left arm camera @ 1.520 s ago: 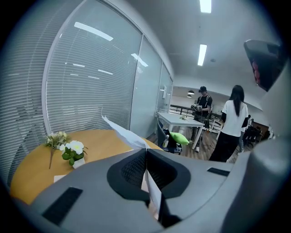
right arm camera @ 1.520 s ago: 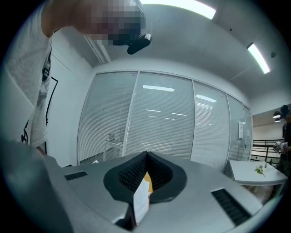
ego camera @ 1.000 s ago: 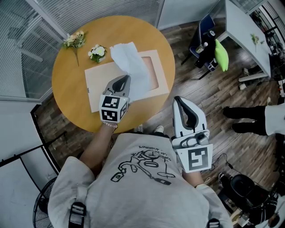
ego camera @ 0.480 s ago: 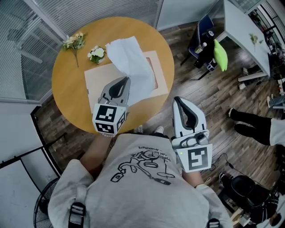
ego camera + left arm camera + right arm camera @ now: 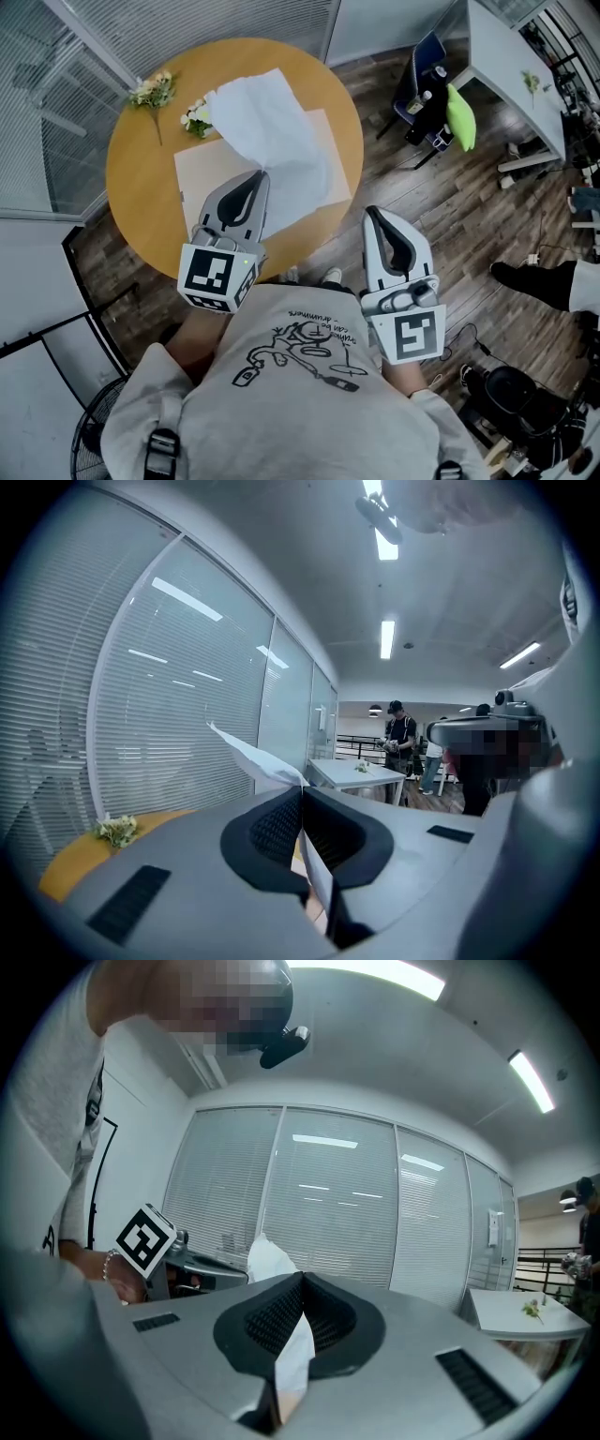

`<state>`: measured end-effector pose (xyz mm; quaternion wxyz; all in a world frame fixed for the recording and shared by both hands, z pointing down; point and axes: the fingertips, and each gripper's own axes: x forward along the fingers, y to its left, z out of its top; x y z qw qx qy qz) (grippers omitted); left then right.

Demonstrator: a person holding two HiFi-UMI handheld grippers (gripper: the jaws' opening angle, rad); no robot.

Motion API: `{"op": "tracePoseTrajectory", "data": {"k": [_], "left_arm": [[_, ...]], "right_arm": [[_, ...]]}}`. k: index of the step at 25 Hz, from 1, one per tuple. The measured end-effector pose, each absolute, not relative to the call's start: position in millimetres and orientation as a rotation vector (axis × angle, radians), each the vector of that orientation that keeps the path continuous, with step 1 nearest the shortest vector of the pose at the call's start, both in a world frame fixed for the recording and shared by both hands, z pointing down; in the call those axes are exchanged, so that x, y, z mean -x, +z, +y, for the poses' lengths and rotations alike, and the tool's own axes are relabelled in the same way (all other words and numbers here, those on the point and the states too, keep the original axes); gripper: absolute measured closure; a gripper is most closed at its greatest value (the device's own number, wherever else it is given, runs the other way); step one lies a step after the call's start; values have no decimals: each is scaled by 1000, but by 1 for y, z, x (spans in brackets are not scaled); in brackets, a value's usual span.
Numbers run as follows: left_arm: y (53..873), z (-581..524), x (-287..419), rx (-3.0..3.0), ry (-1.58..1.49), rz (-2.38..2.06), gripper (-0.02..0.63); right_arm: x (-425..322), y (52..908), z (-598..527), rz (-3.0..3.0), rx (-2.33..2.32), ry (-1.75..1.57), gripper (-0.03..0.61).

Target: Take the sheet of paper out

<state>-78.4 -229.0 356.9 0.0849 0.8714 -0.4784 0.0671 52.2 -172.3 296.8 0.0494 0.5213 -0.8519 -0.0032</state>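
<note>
1. The grey right gripper (image 5: pixel 374 215) is nearest me, off the table over the floor. Its jaws are together and nothing hangs from it, so I judge it idle
2. The grey left gripper (image 5: pixel 259 178) has its jaws clamped on the near edge of the thin white sheet of paper (image 5: pixel 267 127)
3. The sheet rises tilted from that grip, its far corner in the air above the flat beige card folder (image 5: pixel 199 173). I cannot tell whether its right part is tucked inside
4. Judgement: the withdrawal is largely done, and carrying the sheet clear remains
5. Beyond, on the round wooden table (image 5: pixel 141 202), lie two small flower sprigs (image 5: pixel 155 87)
</note>
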Motion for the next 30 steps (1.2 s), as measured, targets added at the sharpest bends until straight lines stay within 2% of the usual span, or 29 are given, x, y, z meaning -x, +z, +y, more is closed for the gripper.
{"op": "tracePoseTrajectory", "data": {"k": [30], "left_arm": [[287, -192, 81, -2659, 32, -1468, 592]], "right_arm": [[-51, 304, -180, -2568, -1504, -37, 571]]}}
